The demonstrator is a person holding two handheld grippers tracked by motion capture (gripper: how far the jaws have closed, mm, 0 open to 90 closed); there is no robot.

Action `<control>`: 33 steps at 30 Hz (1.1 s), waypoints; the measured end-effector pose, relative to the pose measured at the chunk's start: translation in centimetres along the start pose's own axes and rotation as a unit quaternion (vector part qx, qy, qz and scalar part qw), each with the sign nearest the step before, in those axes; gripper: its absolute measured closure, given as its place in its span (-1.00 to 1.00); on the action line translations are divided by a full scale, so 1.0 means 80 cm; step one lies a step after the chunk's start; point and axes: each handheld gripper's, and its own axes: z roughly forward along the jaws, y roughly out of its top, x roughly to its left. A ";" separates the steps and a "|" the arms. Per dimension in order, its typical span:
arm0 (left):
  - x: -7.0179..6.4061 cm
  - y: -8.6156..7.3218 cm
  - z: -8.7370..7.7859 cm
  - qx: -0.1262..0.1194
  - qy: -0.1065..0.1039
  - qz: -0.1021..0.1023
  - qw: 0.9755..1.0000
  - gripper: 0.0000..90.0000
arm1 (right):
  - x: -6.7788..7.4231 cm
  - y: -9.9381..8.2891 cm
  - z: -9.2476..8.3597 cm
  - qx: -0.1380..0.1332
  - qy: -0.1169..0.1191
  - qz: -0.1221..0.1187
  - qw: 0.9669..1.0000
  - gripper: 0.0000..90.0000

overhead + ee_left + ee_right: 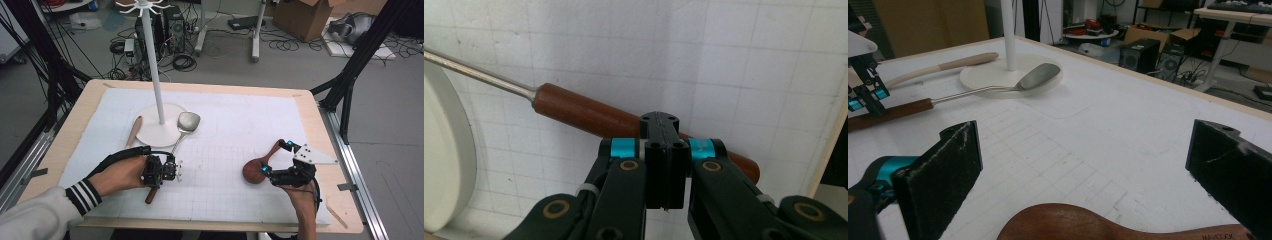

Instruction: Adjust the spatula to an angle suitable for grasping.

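Left gripper (176, 169) sits low over the white gridded mat (240, 165), jaws pressed together above the dark wooden handle (589, 112) of the metal spatula (188, 121); from my left gripper view the pads meet in front of the handle, with nothing between them, so I hold nothing there. The spatula's blade rests against the edge of the round white base (155, 131) of the hook stand (152, 60), shaft running back toward me, handle end poking out beneath my left hand (122, 172). Right gripper (275, 160) has its jaws standing wide apart, one to either side of the wooden spoon (260, 165), pads not touching it; the spoon lies flat on the mat at right, bowl toward me in the right gripper view. A pale wooden utensil (133, 131) lies beside the stand base, untouched. My reading: the work is picking up utensils, probably for the stand's hooks, and the left is poised to take the spatula. To do it well I should open the left jaws first, lower them astride the thick part of the handle, square to its length, then close firmly so it cannot roll. Lift slowly, since the blade end is heavy and may pivot or drag on the base. On the right, close at the spoon's neck, not across the rounded bowl, where the pads would slip.
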 end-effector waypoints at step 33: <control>0.055 -0.008 -0.050 -0.065 0.029 -0.062 0.995 0.99 | -0.001 0.000 0.000 -0.001 0.001 0.000 1.000 -0.99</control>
